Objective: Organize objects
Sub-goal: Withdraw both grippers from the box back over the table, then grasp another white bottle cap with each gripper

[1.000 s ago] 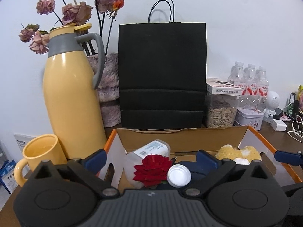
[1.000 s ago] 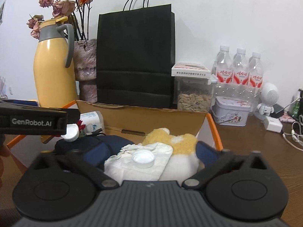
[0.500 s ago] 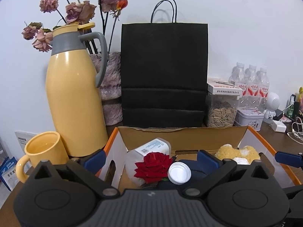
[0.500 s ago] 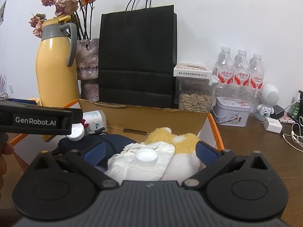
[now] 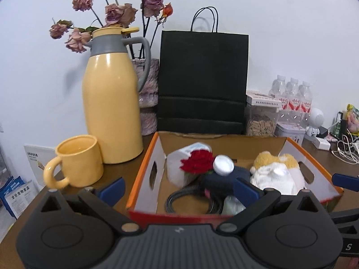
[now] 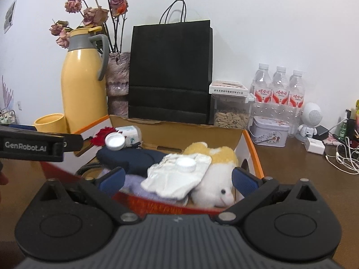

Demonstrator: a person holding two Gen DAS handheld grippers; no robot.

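Observation:
An open cardboard box [image 5: 143, 172] with an orange rim sits on the brown table. In it lie a white labelled bottle [image 5: 179, 168], a red rose [image 5: 197, 163], a white cap [image 5: 223, 164] on a dark blue item [image 5: 222, 181], a black cable [image 5: 177, 198] and a yellow-white plush toy [image 5: 278, 170]. My left gripper [image 5: 179, 189] is open at the box's near wall, holding nothing. My right gripper [image 6: 178, 178] is open too, just before the box [image 6: 253, 154], facing a white cloth [image 6: 177, 179] that carries a cap [image 6: 185, 165] and lies against the plush toy [image 6: 215, 179].
A yellow thermos [image 5: 112, 103] and yellow mug [image 5: 77, 160] stand left of the box. Behind it are a vase of dried roses [image 5: 148, 83], a black paper bag [image 5: 202, 83], a seed jar [image 5: 261, 121], water bottles [image 6: 278, 94], a tin [image 6: 268, 132] and cables [image 6: 343, 157].
Both grippers have drawn back and up from the box, so its near red wall and more of its inside show. Both stay open; the items in the box have not moved.

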